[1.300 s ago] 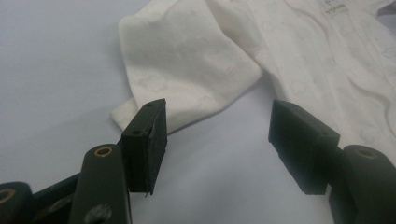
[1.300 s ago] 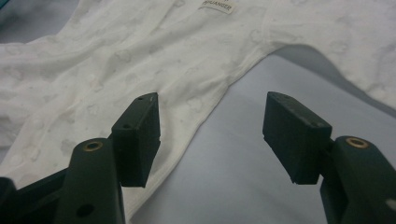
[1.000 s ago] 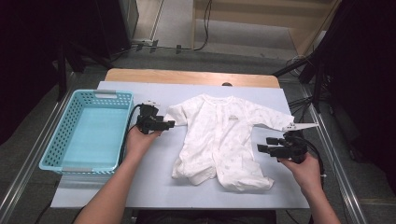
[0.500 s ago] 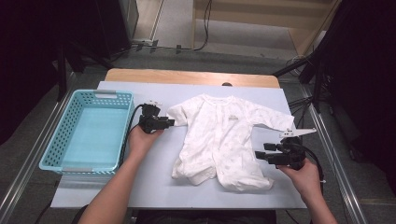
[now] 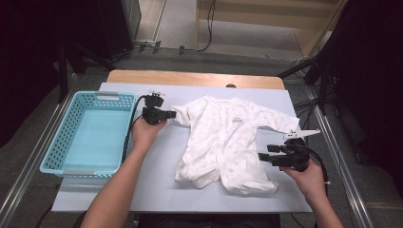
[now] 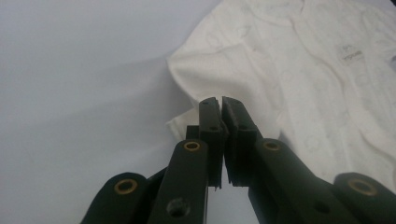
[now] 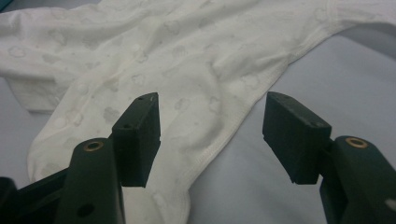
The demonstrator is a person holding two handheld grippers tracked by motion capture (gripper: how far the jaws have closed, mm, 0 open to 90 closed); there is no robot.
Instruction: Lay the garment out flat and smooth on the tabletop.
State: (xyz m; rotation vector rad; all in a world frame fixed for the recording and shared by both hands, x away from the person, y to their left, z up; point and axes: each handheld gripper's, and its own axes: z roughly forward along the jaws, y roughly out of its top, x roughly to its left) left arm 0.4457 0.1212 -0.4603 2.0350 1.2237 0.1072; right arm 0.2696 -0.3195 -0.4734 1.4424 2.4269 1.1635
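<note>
A white baby romper (image 5: 228, 137) lies spread face up on the pale table. My left gripper (image 5: 172, 114) is at the end of the romper's left sleeve. Its jaws have just been closing and now stand shut on the sleeve cuff (image 6: 180, 126), which looks slightly lifted off the table. In the left gripper view the left gripper (image 6: 219, 100) shows pads pressed together in front of the romper (image 6: 317, 70). My right gripper (image 5: 263, 156) hovers open beside the romper's right leg. The right gripper (image 7: 210, 107) has that leg's hem (image 7: 219, 144) below its wide-apart jaws, without touching it.
A light blue plastic basket (image 5: 57, 142) stands at the table's left, with nothing in it. The lavender table cover (image 5: 157, 161) runs to a wooden strip (image 5: 190, 78) at the far edge. Dark stands and cables surround the table.
The left gripper's jaws have gone from open to shut at the sleeve cuff, and that hand has risen slightly. The right gripper has stayed open and barely shifted.
</note>
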